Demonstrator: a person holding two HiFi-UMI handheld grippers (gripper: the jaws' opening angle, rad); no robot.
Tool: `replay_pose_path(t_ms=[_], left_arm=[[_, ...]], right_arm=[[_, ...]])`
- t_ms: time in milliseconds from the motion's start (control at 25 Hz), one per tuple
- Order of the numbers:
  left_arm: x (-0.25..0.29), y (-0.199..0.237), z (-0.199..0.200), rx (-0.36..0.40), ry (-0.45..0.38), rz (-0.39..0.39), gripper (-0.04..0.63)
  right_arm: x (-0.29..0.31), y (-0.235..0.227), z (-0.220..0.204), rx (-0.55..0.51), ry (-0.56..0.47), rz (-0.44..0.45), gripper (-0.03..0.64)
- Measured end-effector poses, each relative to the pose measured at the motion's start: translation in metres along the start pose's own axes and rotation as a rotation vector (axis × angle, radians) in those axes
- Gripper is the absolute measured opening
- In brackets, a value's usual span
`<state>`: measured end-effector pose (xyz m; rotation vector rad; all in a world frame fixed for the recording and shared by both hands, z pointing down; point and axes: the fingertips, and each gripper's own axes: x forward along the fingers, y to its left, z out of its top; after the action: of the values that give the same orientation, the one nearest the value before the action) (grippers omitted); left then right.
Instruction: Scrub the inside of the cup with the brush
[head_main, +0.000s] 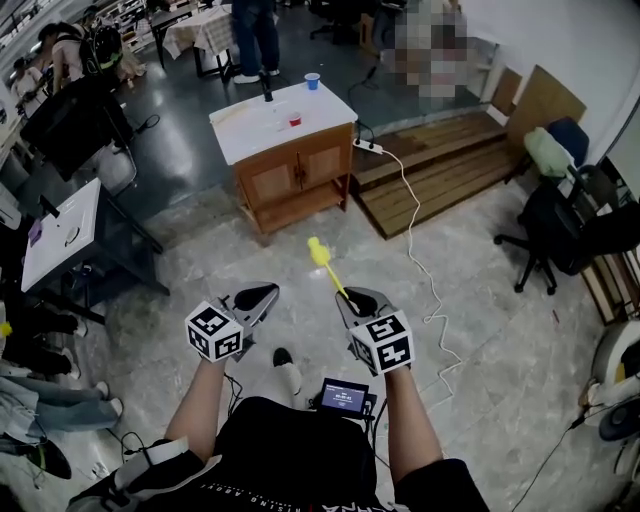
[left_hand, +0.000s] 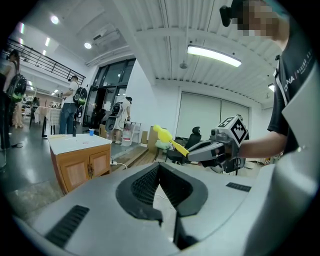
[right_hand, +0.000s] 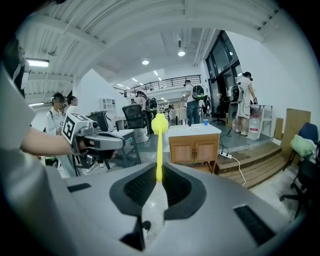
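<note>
Head view: the person stands on the tiled floor (head_main: 480, 330), well short of the desk (head_main: 250, 125), with both tools held out in front at about the same level and apart from each other.

Left tongs (head_main: 265, 290): clenched. The left gripper view shows the two dark pads meeting at the tip with nothing between them.

Right tongs (head_main: 355, 297): grasping the brush (head_main: 325, 262). The right gripper view shows the pads closed on the lower part of the yellow handle. The handle sticks forward and up out of the tongs, and the rounded yellow head is at the far end, in free air. The brush touches nothing but the tongs.

Desk: a wooden cabinet with two doors and a white top, standing far from the person and slightly left of centre. On it:
- a blue cup (head_main: 312, 81) at the far right edge, upright;
- a small red item (head_main: 294, 119) nearer the middle; its kind cannot be told at this size;
- a dark bottle (head_main: 266, 92) upright at the far edge, left of the blue cup.

Neither tool is near the desk or the cup.

Surroundings: a power strip (head_main: 368, 146) lies just right of the desk, and a white cable (head_main: 420, 250) runs from it across the floor towards the near right. A low wooden platform (head_main: 440, 170) lies right of the desk. A black office chair (head_main: 550, 235) stands at the right.
</note>
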<state>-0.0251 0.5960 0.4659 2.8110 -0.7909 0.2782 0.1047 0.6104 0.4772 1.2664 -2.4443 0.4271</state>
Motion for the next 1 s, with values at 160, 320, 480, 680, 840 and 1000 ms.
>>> replay_pose_path(t_ms=[160, 320, 480, 680, 840, 1000], left_arm=[[0.009, 0.012, -0.006, -0.018, 0.009, -0.001, 0.003], [0.024, 0.034, -0.009, -0.050, 0.006, -0.008, 0.003], [0.043, 0.064, -0.001, -0.067, -0.002, -0.023, 0.003], [0.066, 0.115, 0.014, -0.081, -0.017, -0.040, 0.003], [0.077, 0.160, 0.025, -0.081, -0.018, -0.053, 0.003], [0.082, 0.205, 0.038, -0.062, -0.017, -0.058, 0.003]], right_arm=[[0.009, -0.011, -0.005, 0.017, 0.018, -0.005, 0.044], [0.026, -0.024, -0.003, 0.031, 0.031, -0.010, 0.044], [0.047, -0.044, 0.008, 0.036, 0.053, -0.023, 0.044], [0.088, -0.070, 0.037, 0.025, 0.070, -0.037, 0.044], [0.123, -0.084, 0.060, 0.018, 0.081, -0.051, 0.044], [0.158, -0.095, 0.086, 0.011, 0.079, -0.067, 0.044]])
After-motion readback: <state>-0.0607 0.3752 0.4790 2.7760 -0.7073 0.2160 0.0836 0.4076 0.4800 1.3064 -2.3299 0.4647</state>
